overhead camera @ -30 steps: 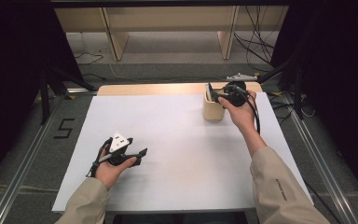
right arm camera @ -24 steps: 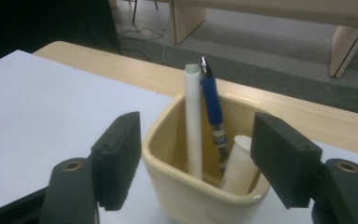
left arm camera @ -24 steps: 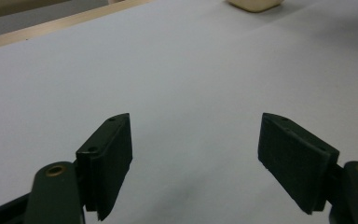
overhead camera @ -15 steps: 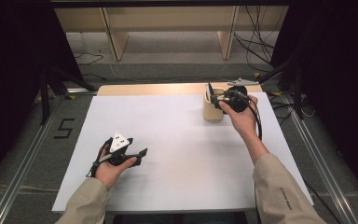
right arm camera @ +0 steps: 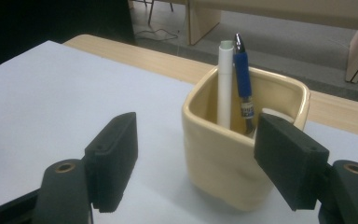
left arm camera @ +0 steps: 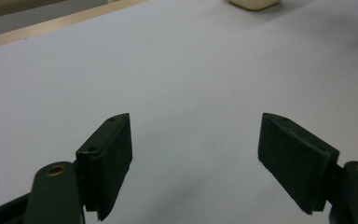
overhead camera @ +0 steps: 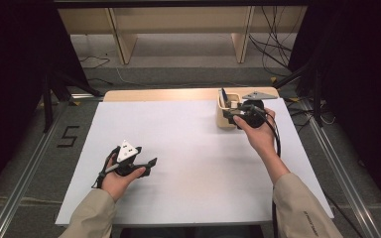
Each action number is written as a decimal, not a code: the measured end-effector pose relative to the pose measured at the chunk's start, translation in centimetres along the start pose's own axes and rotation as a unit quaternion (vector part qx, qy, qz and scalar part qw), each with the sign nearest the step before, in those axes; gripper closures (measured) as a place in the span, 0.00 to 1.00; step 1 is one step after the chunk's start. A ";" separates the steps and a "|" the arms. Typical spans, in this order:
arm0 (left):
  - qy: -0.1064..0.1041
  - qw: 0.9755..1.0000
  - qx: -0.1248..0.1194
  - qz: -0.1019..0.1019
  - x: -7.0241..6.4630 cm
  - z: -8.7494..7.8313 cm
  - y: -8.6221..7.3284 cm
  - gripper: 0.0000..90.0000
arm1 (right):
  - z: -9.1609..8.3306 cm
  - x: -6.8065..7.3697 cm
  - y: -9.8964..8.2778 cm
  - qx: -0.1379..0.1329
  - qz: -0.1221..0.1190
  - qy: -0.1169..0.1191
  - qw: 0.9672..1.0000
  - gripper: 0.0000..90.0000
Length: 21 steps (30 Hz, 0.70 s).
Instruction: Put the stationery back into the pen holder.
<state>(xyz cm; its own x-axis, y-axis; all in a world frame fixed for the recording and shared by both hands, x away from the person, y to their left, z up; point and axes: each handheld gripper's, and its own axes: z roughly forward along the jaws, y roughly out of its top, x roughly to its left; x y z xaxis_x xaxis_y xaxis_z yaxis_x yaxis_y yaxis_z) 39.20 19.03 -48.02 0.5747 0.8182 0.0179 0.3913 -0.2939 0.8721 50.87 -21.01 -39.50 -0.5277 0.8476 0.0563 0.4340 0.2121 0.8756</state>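
Right hand-held gripper [right arm camera: 196, 163] wide, jaws just opened, cup [right arm camera: 242, 149] between, untouched. White pen [right arm camera: 224, 84], blue pen [right arm camera: 242, 79] upright inside. Left hand-held gripper [left arm camera: 196, 158] wide, empty, over counter [overhead camera: 178, 148].

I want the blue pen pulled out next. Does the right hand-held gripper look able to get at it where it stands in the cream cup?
Probably yes. The right hand-held gripper is open just before the cream cup, and the blue pen sticks up above the rim beside a white pen, which crowds it.
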 end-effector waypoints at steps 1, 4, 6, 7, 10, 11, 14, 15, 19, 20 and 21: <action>0.000 1.000 0.000 0.000 0.0 0.0 0.0 0.29 | -0.1 0.1 -0.2 -0.001 0.000 0.000 1.000 0.35; 0.000 1.000 0.000 0.000 0.0 0.0 0.0 0.29 | -0.4 0.2 -0.6 0.001 0.000 0.004 1.000 0.34; 0.000 1.000 0.000 0.000 0.0 0.0 0.0 0.29 | -0.6 0.3 -1.0 0.002 -0.001 0.005 1.000 0.34; 0.000 1.000 0.000 -0.001 0.0 0.0 0.0 0.29 | -0.7 0.4 -1.2 0.003 -0.001 0.005 1.000 0.34; 0.000 1.000 0.000 0.000 0.0 0.0 0.0 0.29 | -1.0 0.6 -1.7 0.004 -0.006 0.006 1.000 0.33; 0.000 1.000 0.000 0.000 0.0 0.0 0.0 0.29 | -1.1 0.6 -1.9 0.005 -0.007 0.006 1.000 0.33; 0.000 1.000 0.001 0.000 0.0 0.0 0.0 0.29 | -1.5 0.7 -2.4 0.006 -0.008 0.010 1.000 0.32; 0.000 1.000 0.001 -0.001 0.0 0.0 0.0 0.29 | -1.6 0.7 -2.6 0.009 -0.008 0.011 1.000 0.32; -0.001 1.000 0.001 -0.001 -0.1 0.0 0.0 0.29 | -1.9 1.0 -3.3 0.011 -0.010 0.017 1.000 0.31; -0.002 1.000 0.000 -0.001 -0.1 0.0 0.0 0.29 | -2.0 1.1 -3.5 0.012 -0.011 0.019 1.000 0.31; -0.002 1.000 0.001 -0.001 -0.1 0.0 -0.1 0.29 | -2.1 1.2 -3.7 0.014 -0.012 0.020 1.000 0.31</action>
<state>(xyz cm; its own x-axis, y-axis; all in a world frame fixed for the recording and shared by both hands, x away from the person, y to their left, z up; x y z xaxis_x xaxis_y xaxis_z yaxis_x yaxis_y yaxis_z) 39.12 18.97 -48.07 0.5761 0.8172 0.0140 0.3937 -0.2925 0.8715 47.12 -21.81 -41.69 -0.5668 0.8220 0.0553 0.4404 0.2456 0.8635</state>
